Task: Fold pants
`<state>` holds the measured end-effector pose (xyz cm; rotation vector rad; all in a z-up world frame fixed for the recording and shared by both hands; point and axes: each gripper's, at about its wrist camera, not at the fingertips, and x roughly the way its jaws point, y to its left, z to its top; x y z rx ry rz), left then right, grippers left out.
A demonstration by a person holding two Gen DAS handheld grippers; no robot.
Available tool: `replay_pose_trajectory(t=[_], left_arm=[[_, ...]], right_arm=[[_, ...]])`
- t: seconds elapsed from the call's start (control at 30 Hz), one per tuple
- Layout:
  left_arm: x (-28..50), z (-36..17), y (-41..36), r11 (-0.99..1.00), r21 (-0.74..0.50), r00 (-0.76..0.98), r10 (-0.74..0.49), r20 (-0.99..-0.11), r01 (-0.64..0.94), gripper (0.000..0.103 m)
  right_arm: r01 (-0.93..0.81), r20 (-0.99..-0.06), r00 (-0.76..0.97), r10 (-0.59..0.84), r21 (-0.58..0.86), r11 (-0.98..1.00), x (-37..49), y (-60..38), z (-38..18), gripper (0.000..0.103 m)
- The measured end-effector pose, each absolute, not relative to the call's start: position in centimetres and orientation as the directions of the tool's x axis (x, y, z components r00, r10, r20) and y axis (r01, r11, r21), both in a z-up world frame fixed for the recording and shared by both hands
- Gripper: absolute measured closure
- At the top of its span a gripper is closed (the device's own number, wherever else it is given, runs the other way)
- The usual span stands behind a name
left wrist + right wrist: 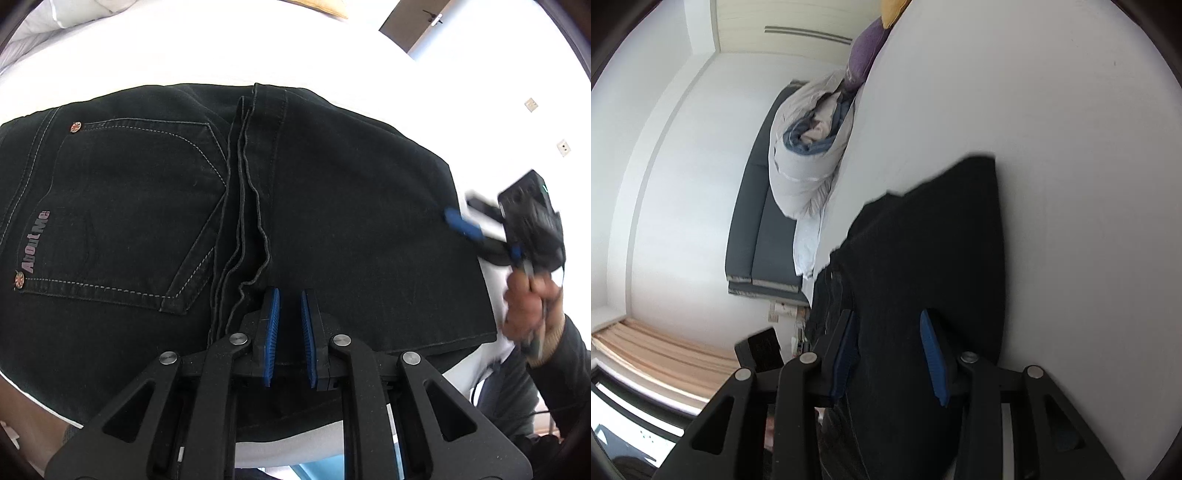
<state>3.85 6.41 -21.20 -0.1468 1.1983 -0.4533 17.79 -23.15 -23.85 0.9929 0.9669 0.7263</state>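
Black jeans [332,203] lie folded on the white bed [184,55], back pocket [129,203] up, with stacked seam edges running down the middle. My left gripper [290,291] hovers over the near edge by those seams, its blue pads nearly together with nothing seen between them. At the jeans' right edge a hand [528,306] holds my blurred right gripper [460,205]. In the rolled right wrist view the right gripper [886,314] straddles the edge of the jeans [942,240]. Fabric lies between its parted fingers, and both pad faces still show.
A rolled pale duvet [805,166] lies at the far side of the bed [1071,147], beside a purple pillow [864,55] and a yellow cushion [892,11]. A dark grey headboard [753,229] stands behind them. The person's dark sleeve [546,369] is at the bed's near right.
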Motion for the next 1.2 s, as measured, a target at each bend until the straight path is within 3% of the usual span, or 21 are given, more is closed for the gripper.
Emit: replay_pose_trajectory(t=[0.27,0.37,0.53,0.6,0.63,0.67,0.7,0.73,1.07,1.2], left_arm=[[3.4,-21.1,8.3,0.884,-0.411,0.308,-0.464,-0.831,0.222,0.091],[2.7,-19.7,10.8,0.879,-0.448,0.370,-0.476,-0.798,0.163,0.091],[-1.1,-17.0,19.3,0.807,-0.590,0.603,-0.455,-0.655,-0.032,0.090],[-2.6,-17.2,23.5,0.737,-0.666,0.680,-0.428,-0.595,-0.119,0.082],[-3.2,-17.5,25.3,0.704,-0.692,0.707,-0.407,-0.579,-0.160,0.054],[-3.7,-17.8,26.7,0.683,-0.703,0.727,-0.378,-0.574,-0.200,0.016],[-4.3,-18.0,28.1,0.661,-0.710,0.753,-0.332,-0.568,-0.244,0.008],[-4.9,-18.2,29.4,0.632,-0.727,0.786,-0.293,-0.544,-0.268,0.007],[-2.5,-23.8,34.7,0.350,-0.899,0.827,-0.396,-0.398,-0.265,0.009],[-2.0,-25.7,36.0,0.305,-0.910,0.824,-0.409,-0.391,-0.281,0.009]], right_arm=[[-0.189,-0.362,0.227,0.904,0.894,0.405,9.1,-17.6,-22.7,0.063],[-0.217,-0.414,0.187,0.891,0.867,0.449,7.5,-16.9,-21.3,0.061],[-0.258,-0.303,0.290,0.908,0.889,0.379,8.1,-18.3,-17.6,0.055],[-0.245,-0.278,0.324,0.904,0.898,0.364,9.4,-18.5,-17.0,0.055],[-0.238,-0.276,0.333,0.902,0.901,0.363,10.0,-18.4,-16.9,0.055],[-0.238,-0.271,0.336,0.902,0.902,0.360,10.2,-18.4,-16.7,0.055],[-0.238,-0.266,0.340,0.902,0.903,0.357,10.6,-18.0,-16.6,0.055],[-0.233,-0.266,0.343,0.901,0.905,0.356,10.8,-17.7,-16.7,0.055],[-0.154,-0.268,0.343,0.900,0.929,0.336,10.7,-17.6,-18.1,0.055],[-0.136,-0.288,0.342,0.894,0.927,0.350,10.8,-17.6,-18.3,0.055]])
